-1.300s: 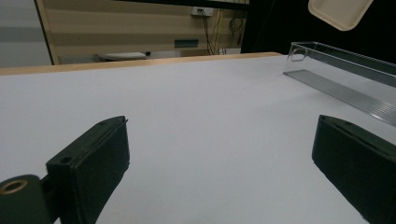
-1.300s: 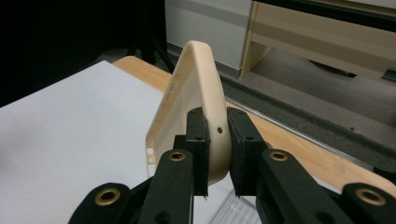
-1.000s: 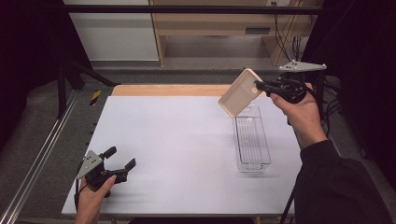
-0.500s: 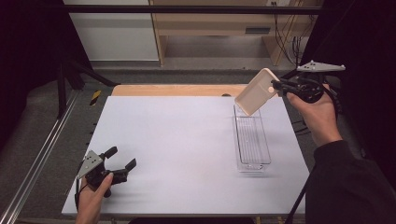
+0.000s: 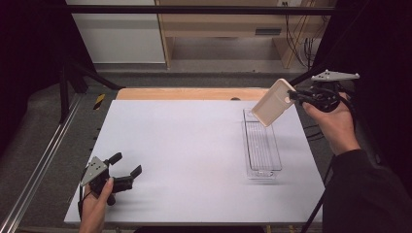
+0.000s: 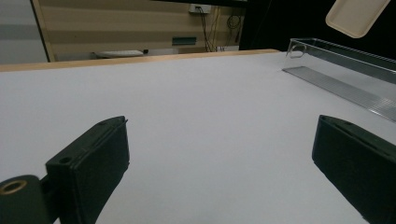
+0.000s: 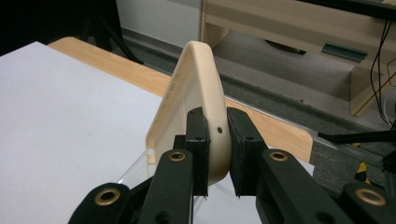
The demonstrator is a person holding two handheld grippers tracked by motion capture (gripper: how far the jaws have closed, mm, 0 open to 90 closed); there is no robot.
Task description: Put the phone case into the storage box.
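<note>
The right gripper (image 5: 297, 98) has its fingers (image 7: 197, 140) clamped on the edge of a cream lid (image 5: 273, 102), held tilted in the air above the far end of a clear plastic tray (image 5: 262, 145) on the right side of the white counter (image 5: 184, 141). At the near left corner, the left gripper (image 5: 127, 167) rests low over the counter, fingers (image 6: 88, 158) wide apart with nothing between them.

The left hand (image 5: 97, 199) rests low at the near left, its forearm entering from the near edge; the left gripper (image 5: 127, 166) points toward the far right with jaws spread wide apart. The right hand (image 5: 335, 121) is raised at the far right, and the right gripper (image 5: 291, 98) points left, jaws clamped close together.
</note>
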